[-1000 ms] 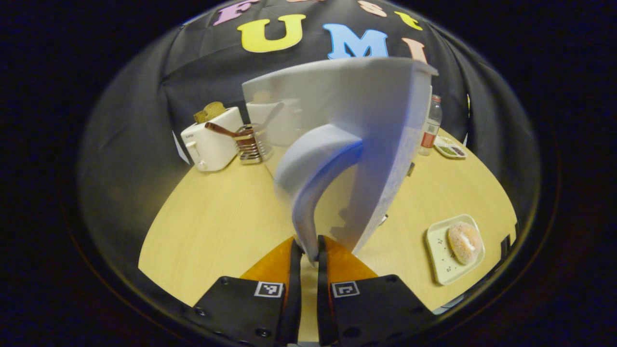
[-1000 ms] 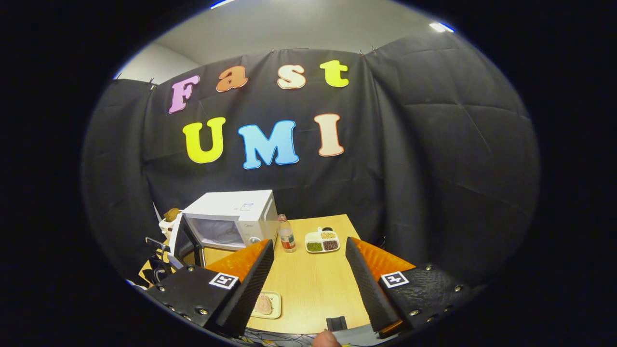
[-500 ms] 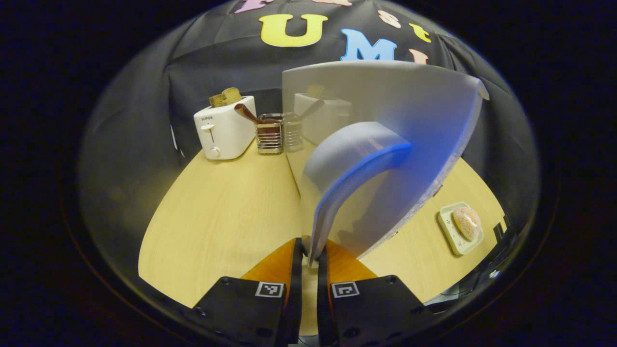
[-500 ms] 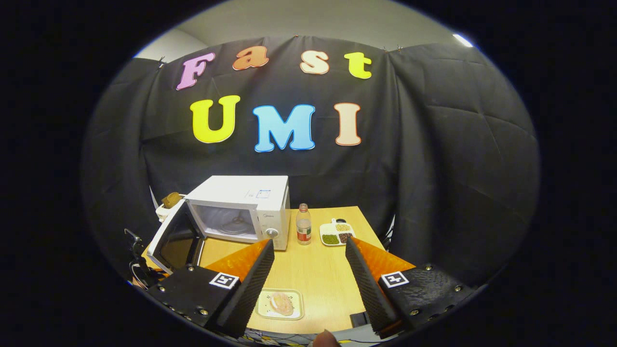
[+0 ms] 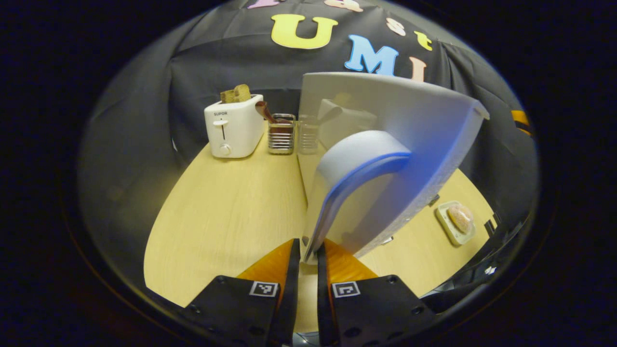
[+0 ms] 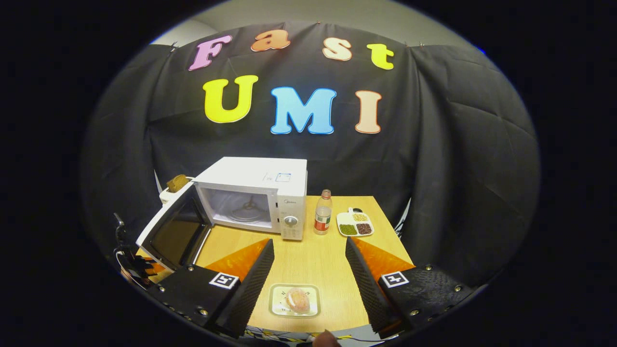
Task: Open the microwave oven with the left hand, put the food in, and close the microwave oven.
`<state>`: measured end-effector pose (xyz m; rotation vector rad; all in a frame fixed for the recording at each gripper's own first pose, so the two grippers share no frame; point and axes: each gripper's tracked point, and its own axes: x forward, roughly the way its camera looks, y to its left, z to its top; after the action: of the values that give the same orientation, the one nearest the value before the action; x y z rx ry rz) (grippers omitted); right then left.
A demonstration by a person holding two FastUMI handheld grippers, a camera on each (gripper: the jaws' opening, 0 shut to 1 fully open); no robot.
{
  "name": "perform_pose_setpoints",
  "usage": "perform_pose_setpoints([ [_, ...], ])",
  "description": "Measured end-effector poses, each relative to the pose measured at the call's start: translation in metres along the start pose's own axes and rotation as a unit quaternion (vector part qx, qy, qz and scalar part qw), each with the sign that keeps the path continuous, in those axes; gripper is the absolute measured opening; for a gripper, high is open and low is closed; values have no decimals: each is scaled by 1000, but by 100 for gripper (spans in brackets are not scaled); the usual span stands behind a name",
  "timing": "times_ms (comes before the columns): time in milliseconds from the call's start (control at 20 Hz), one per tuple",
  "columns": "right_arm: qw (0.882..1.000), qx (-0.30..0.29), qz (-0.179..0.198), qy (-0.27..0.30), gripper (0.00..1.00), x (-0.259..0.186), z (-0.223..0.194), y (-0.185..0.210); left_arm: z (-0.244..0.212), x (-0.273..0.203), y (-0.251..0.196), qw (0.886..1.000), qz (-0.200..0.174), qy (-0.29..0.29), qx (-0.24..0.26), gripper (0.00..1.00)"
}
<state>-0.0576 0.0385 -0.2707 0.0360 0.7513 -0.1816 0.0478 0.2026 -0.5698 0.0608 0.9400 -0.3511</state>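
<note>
Left gripper (image 5: 308,250) sits at the bottom centre of the left gripper view, its two fingers drawn close together and pinching the lower end of the curved door handle (image 5: 354,176), which arcs up and to the right from between them. Behind the handle the white microwave door (image 5: 424,140) fills the upper right of that view, standing swung out over the pale wooden surface (image 5: 226,217). At upper left of the same view a white toaster (image 5: 234,127) with bread in its slots stands next to a wire utensil holder (image 5: 281,132).

Right gripper (image 6: 308,274) is held level and high above the near edge of the surface, its fingers spread wide apart and holding nothing. Between them, at the bottom centre of the right gripper view, a small tray (image 6: 277,303) carries the food (image 6: 297,300); it also shows at the far right of the left gripper view. The microwave (image 6: 255,193) stands at left centre of the right gripper view with its cavity exposed and the door hanging open to the left. A bottle (image 6: 322,218) and a divided dish (image 6: 355,224) stand just right of it.

Compared with a second ago, the door has swung further open, the toaster has drifted toward the middle of the left gripper view, and in the right gripper view the microwave and tray sit higher and nearer the centre.
</note>
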Motion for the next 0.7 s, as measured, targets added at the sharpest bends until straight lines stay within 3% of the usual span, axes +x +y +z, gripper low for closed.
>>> perform_pose_setpoints([
  [300, 997, -14, 35, 63, 92, 28, -52, 18, 34, -65, 15, 998, 33, -57, -15, 58],
  [350, 996, -15, 42, 82, 92, 37, -66, 21, 40, -77, 12, 996, 38, -72, -19, 53],
  [400, 994, -13, 49, 100, 92, 45, -79, 23, 48, -90, 5, 995, 37, -92, -27, 55],
  [600, 982, -19, 67, 178, 92, 69, -133, 27, 47, -128, -4, 985, 78, -126, -84, 79],
  [700, 975, -17, 82, 205, 92, 73, -158, 29, 45, -145, -13, 980, 98, -139, -100, 80],
])
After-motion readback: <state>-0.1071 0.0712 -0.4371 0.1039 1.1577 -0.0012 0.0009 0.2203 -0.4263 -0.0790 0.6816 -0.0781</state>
